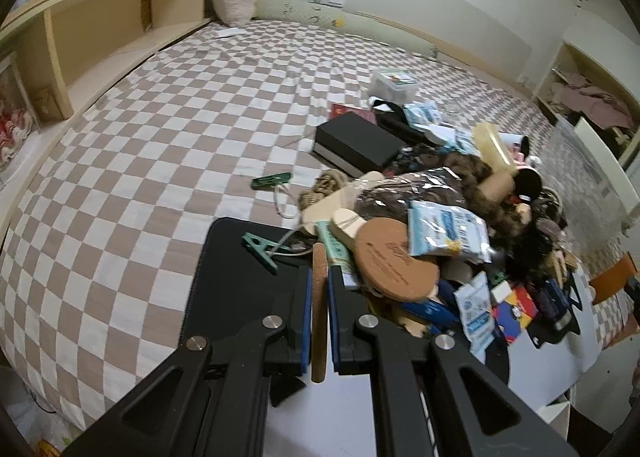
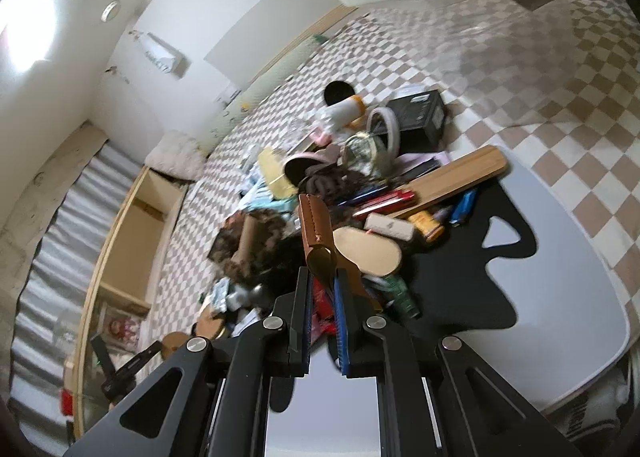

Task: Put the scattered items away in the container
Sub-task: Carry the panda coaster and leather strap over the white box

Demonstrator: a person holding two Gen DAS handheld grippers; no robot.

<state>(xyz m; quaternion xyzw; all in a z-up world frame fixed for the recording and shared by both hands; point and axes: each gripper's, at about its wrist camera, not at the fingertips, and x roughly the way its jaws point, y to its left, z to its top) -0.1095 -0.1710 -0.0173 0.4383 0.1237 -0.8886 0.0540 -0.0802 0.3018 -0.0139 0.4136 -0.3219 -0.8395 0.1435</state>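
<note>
While the left tongs (image 1: 319,297) are nearly closed, pinching a cork coaster (image 1: 319,313) on edge above the black mat (image 1: 240,277), the right tongs (image 2: 322,289) are narrowly parted around the brown leather pouch (image 2: 316,233) over the clutter pile. Only the left view shows the green clothespin (image 1: 260,249) and black box (image 1: 356,141) on the checkered bed (image 1: 160,137); only the right shows the bamboo case (image 2: 452,181). The right view is rolled sideways.

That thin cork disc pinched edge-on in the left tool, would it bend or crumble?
The cork disc looks stiff: it stands straight between the left tool's pads without sagging. Probably light, being thin. Its grainy surface likely grips well, though cork edges may chip.
</note>
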